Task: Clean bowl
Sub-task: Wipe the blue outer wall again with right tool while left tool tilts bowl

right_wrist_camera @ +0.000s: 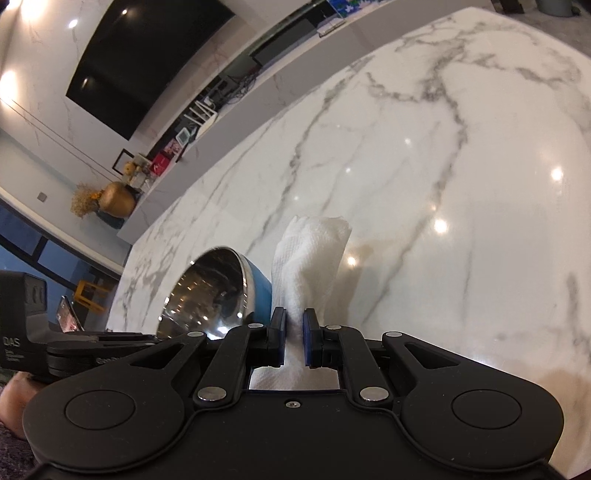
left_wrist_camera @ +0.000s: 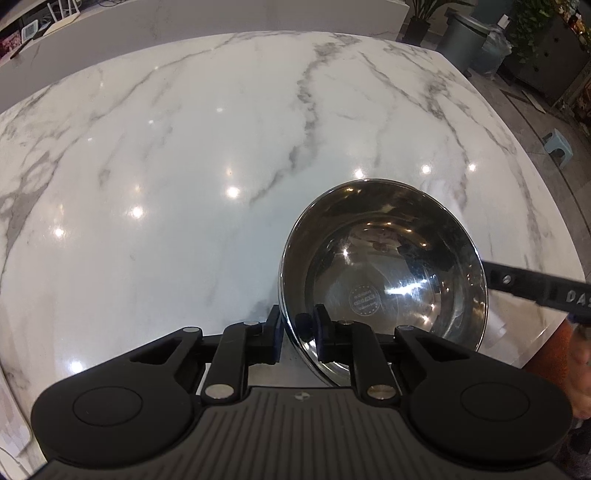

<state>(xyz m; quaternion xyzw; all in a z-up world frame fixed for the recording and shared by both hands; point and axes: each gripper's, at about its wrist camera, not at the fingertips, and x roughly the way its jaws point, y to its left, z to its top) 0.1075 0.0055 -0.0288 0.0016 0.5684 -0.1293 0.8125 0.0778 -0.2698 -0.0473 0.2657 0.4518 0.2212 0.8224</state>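
Left gripper (left_wrist_camera: 297, 334) fingers clamp bowl (left_wrist_camera: 384, 266) rim, tilted above desk (left_wrist_camera: 184, 166); right gripper (right_wrist_camera: 294, 341) fingers pinch paper towel (right_wrist_camera: 310, 258), apparently outside bowl; wipe interior firmly, keeping rim steady.

A home living space: marble table (left_wrist_camera: 221, 147), wall television (right_wrist_camera: 147, 59), potted plants (left_wrist_camera: 424, 14).

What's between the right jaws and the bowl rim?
Nothing solid. In the right wrist view, the right gripper, shut on a paper towel, sits beside the tilted steel bowl; only bare marble countertop shows between towel and rim.
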